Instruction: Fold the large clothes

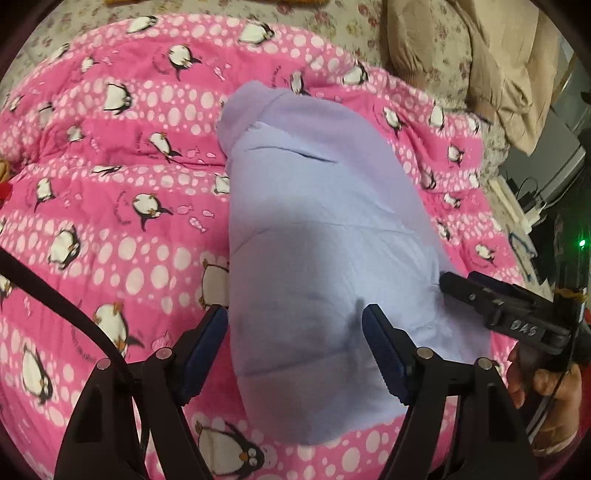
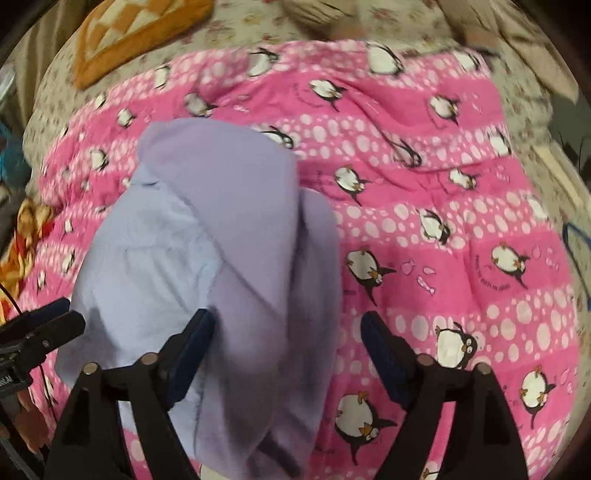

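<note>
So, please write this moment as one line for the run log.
lavender garment: folded on pink penguin quilt | left hand-held gripper: open above garment | right hand-held gripper: open above garment

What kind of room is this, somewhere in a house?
Most likely a bedroom at home: a pink penguin-print quilt lies spread over a floral-patterned bedsheet, a lavender garment lies on top of the quilt, and an orange checked cushion sits near the far edge.
</note>
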`<state>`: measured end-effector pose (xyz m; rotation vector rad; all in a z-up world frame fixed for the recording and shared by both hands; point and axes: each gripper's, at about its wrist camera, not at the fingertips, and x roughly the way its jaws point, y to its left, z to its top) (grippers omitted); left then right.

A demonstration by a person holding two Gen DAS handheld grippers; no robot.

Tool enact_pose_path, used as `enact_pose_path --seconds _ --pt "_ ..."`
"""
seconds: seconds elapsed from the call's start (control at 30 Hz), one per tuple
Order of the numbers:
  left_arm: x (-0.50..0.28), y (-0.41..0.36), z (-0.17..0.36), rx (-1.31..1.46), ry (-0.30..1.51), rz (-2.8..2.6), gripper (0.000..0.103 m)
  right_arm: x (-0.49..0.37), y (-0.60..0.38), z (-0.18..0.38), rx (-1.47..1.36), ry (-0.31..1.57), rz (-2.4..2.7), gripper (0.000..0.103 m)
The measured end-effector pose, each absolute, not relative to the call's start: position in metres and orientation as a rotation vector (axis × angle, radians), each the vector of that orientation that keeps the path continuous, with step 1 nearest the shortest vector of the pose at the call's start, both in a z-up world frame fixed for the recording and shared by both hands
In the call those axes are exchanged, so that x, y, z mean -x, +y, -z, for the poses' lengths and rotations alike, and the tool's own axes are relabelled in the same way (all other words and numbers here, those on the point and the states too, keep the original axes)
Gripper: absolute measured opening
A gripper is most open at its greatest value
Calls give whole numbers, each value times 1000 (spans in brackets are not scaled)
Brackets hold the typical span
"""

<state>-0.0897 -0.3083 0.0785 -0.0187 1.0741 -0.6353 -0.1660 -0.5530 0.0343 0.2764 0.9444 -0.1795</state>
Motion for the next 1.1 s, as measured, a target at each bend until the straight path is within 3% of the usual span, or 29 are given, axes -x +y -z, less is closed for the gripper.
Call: enact_pose_path --seconds 0.23,0.57,0.6,0.63,0.7,0.8,1.1 --pt "75 -320 -59 9 1113 672 52 145 -572 -13 -417 950 106 98" --pt "59 -333 -35 45 1155 778 72 110 -582 18 -603 952 -94 99" --pt "56 -331 -31 71 1171 795 70 108 -583 23 -644 948 -115 97" --pt "55 -330 -30 84 1178 806 67 106 -584 30 -708 941 -152 84" --pt "56 -324 -34 90 1147 836 44 107 -579 35 -791 926 -198 73" --pt "63 -310 -51 82 1097 859 24 114 -559 14 -689 910 -170 60" --pt "114 -209 -114 -17 1095 850 24 154 -471 -43 -686 940 -333 56"
